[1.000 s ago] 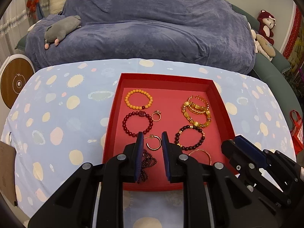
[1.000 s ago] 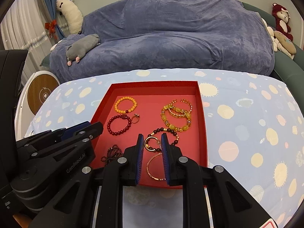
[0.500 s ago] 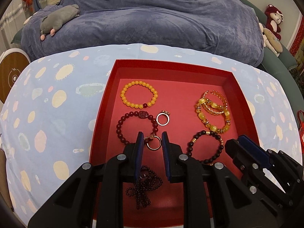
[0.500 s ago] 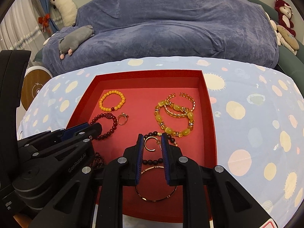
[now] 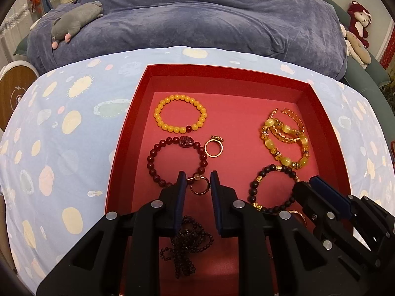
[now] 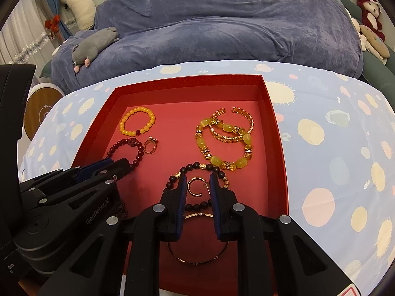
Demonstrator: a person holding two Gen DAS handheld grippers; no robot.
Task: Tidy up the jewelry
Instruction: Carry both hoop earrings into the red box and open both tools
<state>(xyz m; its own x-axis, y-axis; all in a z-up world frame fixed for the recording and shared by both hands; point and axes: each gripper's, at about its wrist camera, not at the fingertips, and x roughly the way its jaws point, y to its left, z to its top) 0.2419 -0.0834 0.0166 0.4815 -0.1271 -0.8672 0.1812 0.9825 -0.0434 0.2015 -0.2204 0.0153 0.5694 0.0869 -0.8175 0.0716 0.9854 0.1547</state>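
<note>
A red tray (image 5: 222,70) on the spotted cloth holds a yellow bead bracelet (image 5: 158,120), a dark red bracelet (image 5: 151,159), a gold ring (image 5: 214,148), yellow-gold bracelets (image 5: 269,143), a dark bead bracelet (image 5: 254,185) and a heap of dark chain (image 5: 190,244). My left gripper (image 5: 198,180) hangs low over the tray's near left with a small gold hoop earring (image 5: 197,193) pinched between its tips; its jaws are opening. My right gripper (image 6: 197,182) is shut on a second gold hoop earring (image 6: 189,187) above the dark bead bracelet (image 6: 197,165) and a thin gold bangle (image 6: 197,261).
The tray sits on a table under a pale blue cloth (image 5: 61,148) with coloured spots. Behind it stands a sofa under a purple cover (image 5: 197,24), with a grey plush (image 5: 74,22) and soft toys (image 5: 358,24). A round wooden disc (image 5: 14,91) is at the left.
Both grippers have come down and forward over the tray, which now fills more of each view. Each hoop earring has stayed between its gripper's tips.
</note>
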